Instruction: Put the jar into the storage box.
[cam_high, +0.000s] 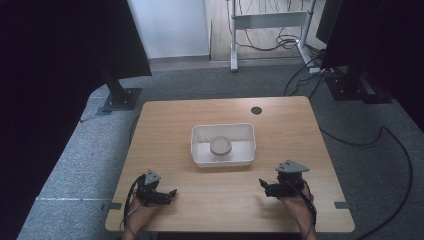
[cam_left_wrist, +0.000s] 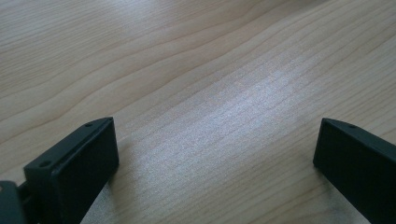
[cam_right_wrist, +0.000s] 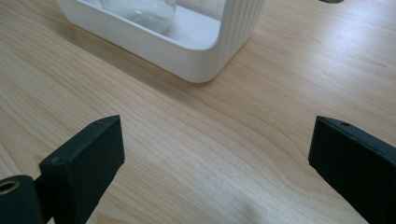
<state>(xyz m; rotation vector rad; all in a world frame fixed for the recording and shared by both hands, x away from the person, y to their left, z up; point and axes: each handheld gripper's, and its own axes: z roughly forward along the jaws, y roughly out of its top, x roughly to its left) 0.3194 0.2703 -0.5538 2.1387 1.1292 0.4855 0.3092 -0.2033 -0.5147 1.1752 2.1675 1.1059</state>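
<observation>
A white rectangular tub (cam_high: 199, 150) sits at the middle of the wooden table (cam_high: 165, 120), and a round clear lidded jar (cam_high: 220, 146) stands inside it. In the right gripper view the tub's near corner (cam_right_wrist: 205, 60) and the jar's clear side (cam_right_wrist: 144, 11) lie ahead. My left gripper (cam_high: 172, 192) rests near the front left edge, open, with bare wood between its jaws (cam_left_wrist: 217, 140). My right gripper (cam_high: 262, 184) rests near the front right, open and holding nothing (cam_right_wrist: 217, 140), pointing towards the tub.
A round cable hole (cam_high: 256, 110) lies near the table's far edge. Black stand bases (cam_high: 120, 97) (cam_high: 350, 85) flank the table on grey carpet. Cables (cam_high: 390, 140) trail on the floor at right. A white frame (cam_high: 270, 22) stands behind.
</observation>
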